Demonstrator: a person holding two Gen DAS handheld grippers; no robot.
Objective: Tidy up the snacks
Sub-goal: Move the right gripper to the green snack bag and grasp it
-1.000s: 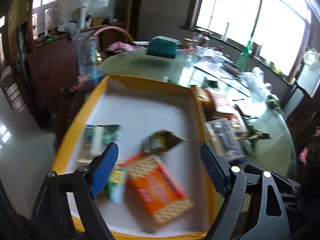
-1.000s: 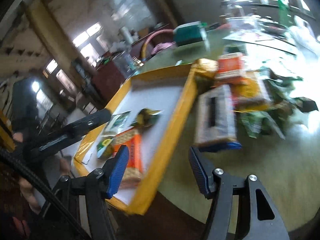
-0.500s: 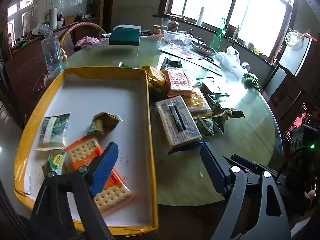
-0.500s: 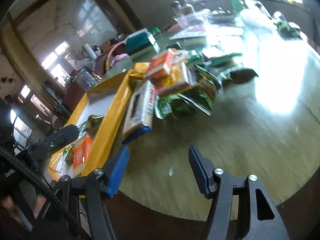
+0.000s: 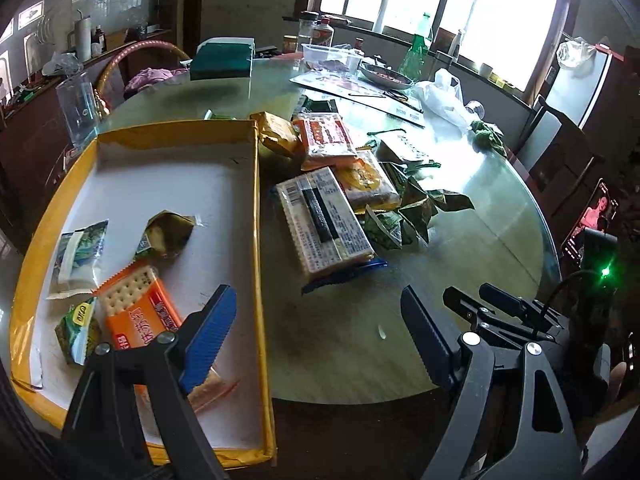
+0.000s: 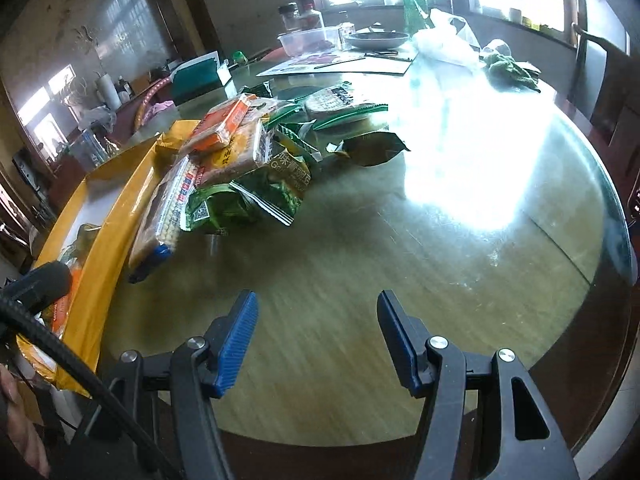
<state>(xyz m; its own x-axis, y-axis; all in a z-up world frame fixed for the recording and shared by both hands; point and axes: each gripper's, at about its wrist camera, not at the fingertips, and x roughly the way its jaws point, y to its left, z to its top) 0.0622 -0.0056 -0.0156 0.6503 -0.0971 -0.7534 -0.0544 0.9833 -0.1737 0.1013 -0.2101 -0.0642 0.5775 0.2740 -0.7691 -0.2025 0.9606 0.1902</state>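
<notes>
A yellow-rimmed white tray lies on the round glass table, holding an orange cracker pack, a brown-green pouch, a white-green sachet and a small green packet. Right of it lies a snack pile: a long white cracker pack, an orange pack, a yellow pack and green pouches. The pile also shows in the right wrist view, beside the tray. My left gripper is open and empty over the tray's right edge. My right gripper is open and empty over bare table.
At the table's far side stand a teal box, a clear plastic container, a metal dish, a green bottle, a white plastic bag and a green cloth. A chair stands at right.
Both grippers swung right, from over the tray toward the snack pile and the bare table. Both stayed open and empty. The snacks have not moved.
</notes>
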